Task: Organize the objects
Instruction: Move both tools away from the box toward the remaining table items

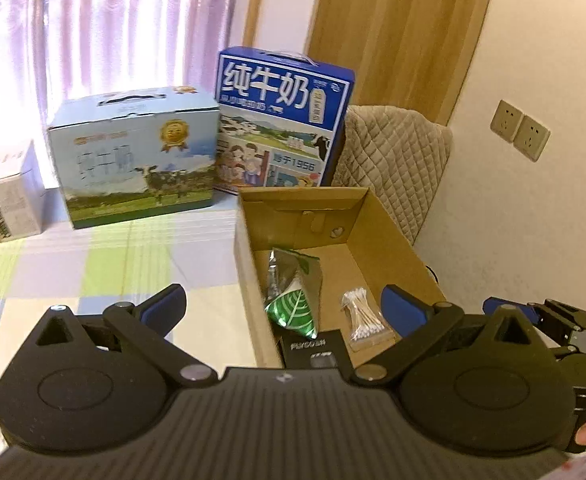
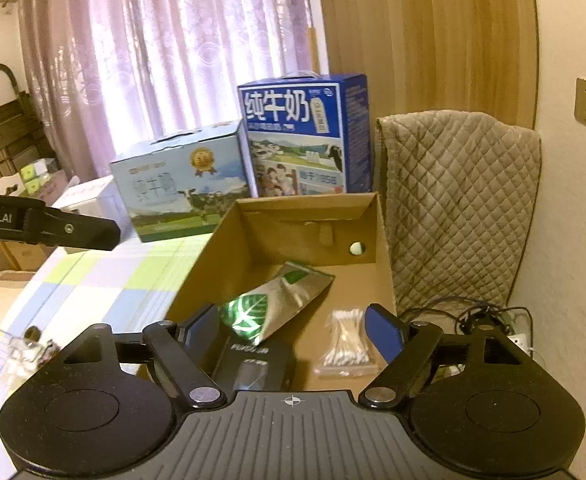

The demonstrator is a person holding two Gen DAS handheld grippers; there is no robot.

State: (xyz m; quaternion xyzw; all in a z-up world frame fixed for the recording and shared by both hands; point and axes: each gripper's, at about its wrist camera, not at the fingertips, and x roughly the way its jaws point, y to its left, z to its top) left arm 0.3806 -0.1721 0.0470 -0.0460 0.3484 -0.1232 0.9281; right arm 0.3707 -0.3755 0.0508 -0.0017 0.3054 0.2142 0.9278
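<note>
Both claws spread wide, nothing held: left gripper [image 1: 281,310] & right gripper [image 2: 293,330] over cardboard box [image 1: 393,232]. Inside: black box [image 2: 253,360] nearest, green foil pouch [image 2: 277,300] w/ long axis diagonal, cotton swab pack [image 2: 347,344] lengthwise toward camera.

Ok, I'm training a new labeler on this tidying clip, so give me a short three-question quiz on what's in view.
1. True or false: the cardboard box is empty.
2. Which lies right of the green foil pouch in the right wrist view? A) bag of cotton swabs B) blue milk carton C) black packet
3. Are the fingers of the left gripper and right gripper spread or closed?

Key: 1 false; 2 A; 3 spread, holding nothing.
</note>
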